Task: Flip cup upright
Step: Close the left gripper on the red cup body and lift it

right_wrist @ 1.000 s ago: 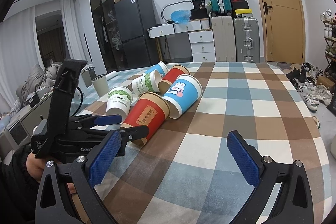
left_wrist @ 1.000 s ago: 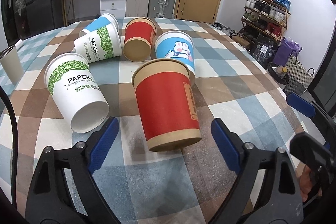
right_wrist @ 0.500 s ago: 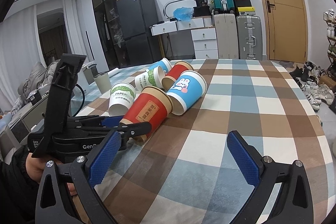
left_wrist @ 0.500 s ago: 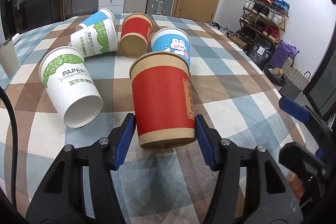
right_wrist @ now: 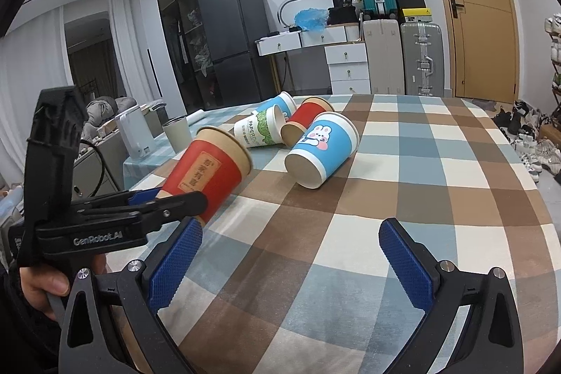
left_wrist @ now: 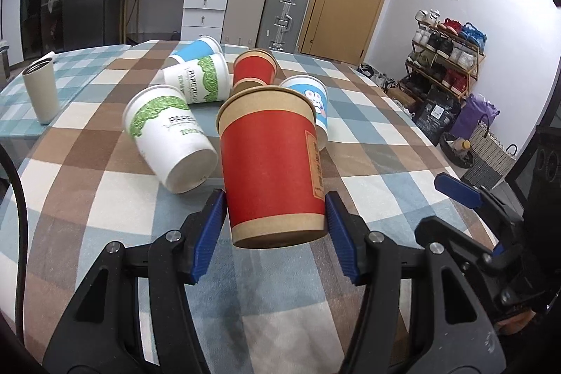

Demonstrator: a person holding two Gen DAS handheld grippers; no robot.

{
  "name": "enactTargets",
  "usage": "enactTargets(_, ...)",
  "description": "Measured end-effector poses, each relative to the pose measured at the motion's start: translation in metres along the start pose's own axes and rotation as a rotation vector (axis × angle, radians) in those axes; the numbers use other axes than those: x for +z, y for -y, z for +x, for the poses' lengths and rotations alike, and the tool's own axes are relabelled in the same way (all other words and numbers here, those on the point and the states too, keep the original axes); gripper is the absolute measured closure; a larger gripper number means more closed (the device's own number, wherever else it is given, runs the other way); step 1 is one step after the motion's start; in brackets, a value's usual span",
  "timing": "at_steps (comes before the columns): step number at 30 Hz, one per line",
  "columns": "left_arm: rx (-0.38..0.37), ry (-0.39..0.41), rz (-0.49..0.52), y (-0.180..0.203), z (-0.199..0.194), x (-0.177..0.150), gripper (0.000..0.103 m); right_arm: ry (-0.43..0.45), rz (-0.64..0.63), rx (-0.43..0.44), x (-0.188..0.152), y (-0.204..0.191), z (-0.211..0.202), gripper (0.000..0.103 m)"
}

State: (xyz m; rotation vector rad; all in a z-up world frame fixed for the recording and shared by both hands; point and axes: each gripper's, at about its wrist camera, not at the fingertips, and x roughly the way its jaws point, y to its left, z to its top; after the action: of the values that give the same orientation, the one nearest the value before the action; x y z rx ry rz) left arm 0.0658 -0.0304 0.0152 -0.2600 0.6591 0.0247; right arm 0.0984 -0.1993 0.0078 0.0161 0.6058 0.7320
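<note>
Our left gripper (left_wrist: 275, 226) pinches the red kraft-banded paper cup (left_wrist: 271, 163) at its base, axis tilting rim-forward; our right gripper (right_wrist: 291, 255) hangs spread, empty.

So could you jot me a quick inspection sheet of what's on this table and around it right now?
Surface: checked tablecloth covers the table.
Job's things: red cup tilted, base raised off the cloth; five other paper cups lie on their sides, among them the bunny cup and the green-leaf cup.
Clutter: steel tumbler stands upright beyond.
Grippers: left gripper shut on the red cup's base; right gripper open, holding nothing.
Cables: black cable at the left edge.
Surroundings: suitcases, door, fridge, shoe rack.
</note>
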Motion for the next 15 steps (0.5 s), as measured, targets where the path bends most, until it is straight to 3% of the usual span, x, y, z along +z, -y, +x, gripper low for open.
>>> enactTargets(15, -0.003, 0.005, 0.005, 0.004, -0.033, -0.044, 0.048, -0.011, 0.027, 0.015, -0.002, -0.011, 0.01, 0.0)
